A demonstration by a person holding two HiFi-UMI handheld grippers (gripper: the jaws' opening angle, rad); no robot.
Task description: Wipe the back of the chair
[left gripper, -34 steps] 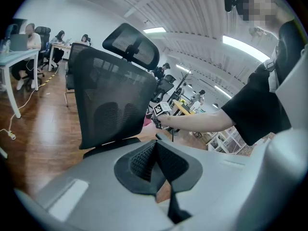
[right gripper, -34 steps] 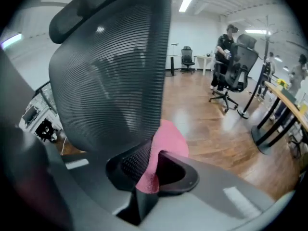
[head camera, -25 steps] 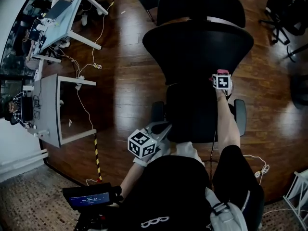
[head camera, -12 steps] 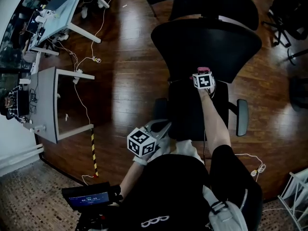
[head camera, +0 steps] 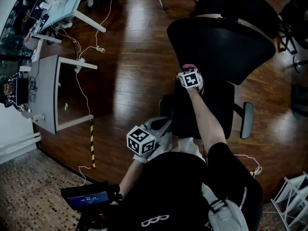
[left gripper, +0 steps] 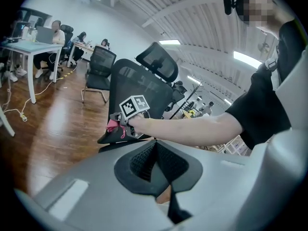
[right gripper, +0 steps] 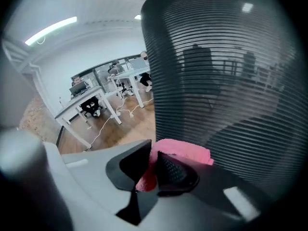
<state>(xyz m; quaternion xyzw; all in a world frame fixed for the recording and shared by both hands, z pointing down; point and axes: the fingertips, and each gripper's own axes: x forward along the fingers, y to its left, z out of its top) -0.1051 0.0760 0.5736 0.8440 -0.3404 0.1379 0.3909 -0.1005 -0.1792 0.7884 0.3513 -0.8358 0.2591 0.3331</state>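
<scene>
At the upper right of the head view stands a black office chair, its broad chair back [head camera: 221, 42] tilted over the seat and its headrest [head camera: 240, 4] above that. The right gripper [head camera: 189, 72] sits at the lower left edge of the chair back on an outstretched arm, with a pink cloth [head camera: 188, 66] showing at its tip. The left gripper [head camera: 162, 126] hangs at lower centre, close to the person's body and apart from the chair. A grey desk [head camera: 48, 95] stands on the wooden floor [head camera: 130, 57] at the left of the frame.

Across the middle of the left gripper view, the person's arm reaches to the chair, which stands centre left. The left gripper's own jaws at the bottom centre are pressed together with nothing between them.

On the right of the right gripper view, the ribbed mesh of the chair back fills most of the frame. At bottom centre the right gripper's jaws are clamped on the pink cloth, whose free end lies against the mesh. White desks [right gripper: 96, 102] stand at the left, well back.
</scene>
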